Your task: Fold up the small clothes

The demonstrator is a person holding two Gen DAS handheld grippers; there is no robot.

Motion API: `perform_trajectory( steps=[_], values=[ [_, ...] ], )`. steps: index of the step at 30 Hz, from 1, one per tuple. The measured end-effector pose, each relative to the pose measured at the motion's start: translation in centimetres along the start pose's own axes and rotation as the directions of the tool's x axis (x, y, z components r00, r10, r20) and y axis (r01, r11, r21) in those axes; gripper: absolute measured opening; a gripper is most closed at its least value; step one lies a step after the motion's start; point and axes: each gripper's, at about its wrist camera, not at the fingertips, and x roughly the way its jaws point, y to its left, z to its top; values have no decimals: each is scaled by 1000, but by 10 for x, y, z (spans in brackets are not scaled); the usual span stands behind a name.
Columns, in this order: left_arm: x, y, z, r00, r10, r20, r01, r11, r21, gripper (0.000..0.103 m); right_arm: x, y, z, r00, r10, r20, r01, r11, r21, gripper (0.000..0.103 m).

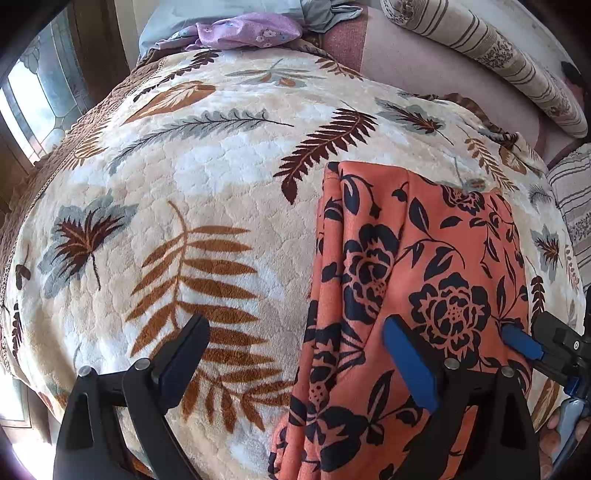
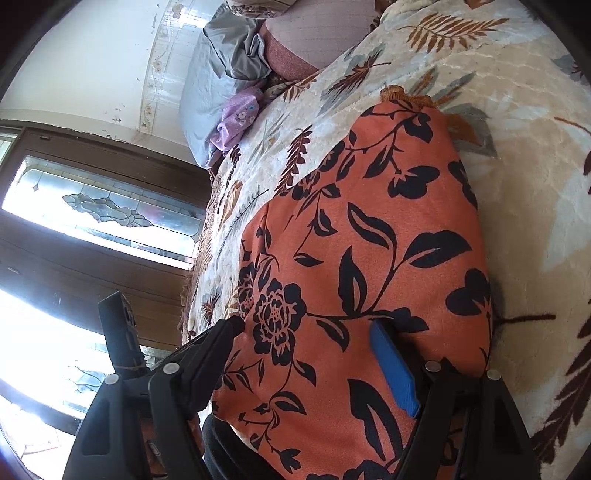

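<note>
While sunlight pours through the window (image 1: 33, 96) at the far left, the cream blanket (image 1: 207, 173) with its brown and grey leaf print spreads wide across the bed. Low over it hangs the left gripper (image 1: 295, 336), jaws spread wide and nothing caught between them: its left finger (image 1: 184, 354) sits above bare blanket, its blue-padded right finger (image 1: 410, 365) above the cloth. That cloth, the orange garment (image 1: 417, 266) printed with black flowers, lies folded lengthwise on the right part of the blanket, running from the near edge up toward the middle. Further right, the right gripper (image 1: 532, 343) comes in from the edge, its blue pad low over the garment's right border. Seen from its own camera, the right gripper (image 2: 306, 332) is wide open too, both fingers lying over the orange fabric, whether touching it cannot be told. Up at the head of the bed sit a purple flowered cloth (image 1: 247, 33), a grey-blue pillow (image 1: 221, 14) and, far right, a striped bolster (image 1: 491, 59).
</note>
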Motion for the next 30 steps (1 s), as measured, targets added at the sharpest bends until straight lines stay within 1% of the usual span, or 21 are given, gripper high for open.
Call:
perform_trajectory(
  steps=[6,7,10,12,14,18,21,23,25,26,28,29,30],
  values=[
    [-21,0,-13,999,-5,38,6,1000,-6,95,-1,0,-1,1000,7,2,-7,1000,-7,79],
    [-22,-1,-16,999,4,41,-4,1000,1,95,-1,-1,-1,1000,8,3,-8,1000,-8,79],
    [-14,0,-27,999,37,17,-37,999,15,95,-1,0,-2,1000,5,3,-5,1000,-11,79],
    [-9,4,-33,1000,30,3,-30,1000,-2,95,-1,0,-2,1000,7,2,-7,1000,-13,79],
    [-10,6,-35,1000,24,5,-24,1000,-18,95,-2,0,-2,1000,8,3,-8,1000,-16,79],
    [-14,3,-34,999,34,10,-34,999,-3,95,-1,0,-2,1000,5,1,-5,1000,-17,79],
    [-21,3,-34,999,30,19,-30,1000,-2,95,-1,0,-2,1000,8,2,-7,1000,-18,79],
    [-27,4,-38,999,25,36,-26,1000,7,95,-1,0,-3,1000,8,3,-8,1000,-20,79],
    [-22,8,-47,999,40,27,-40,999,20,95,-1,0,-2,1000,9,1,-9,1000,-20,79],
    [-13,12,-53,999,35,4,-35,999,17,97,-1,0,-2,1000,8,1,-8,1000,-20,79],
    [1,24,-62,999,-17,-35,16,1000,-20,97,0,0,-1,1000,4,-5,-4,1000,-20,79],
    [0,27,-65,999,-37,-30,36,998,-44,97,0,1,-1,1000,1,-10,-1,1000,-21,79],
    [-2,28,-65,999,-41,-29,40,998,-47,97,-1,2,0,1000,0,-13,0,1000,-21,79]
  ],
)
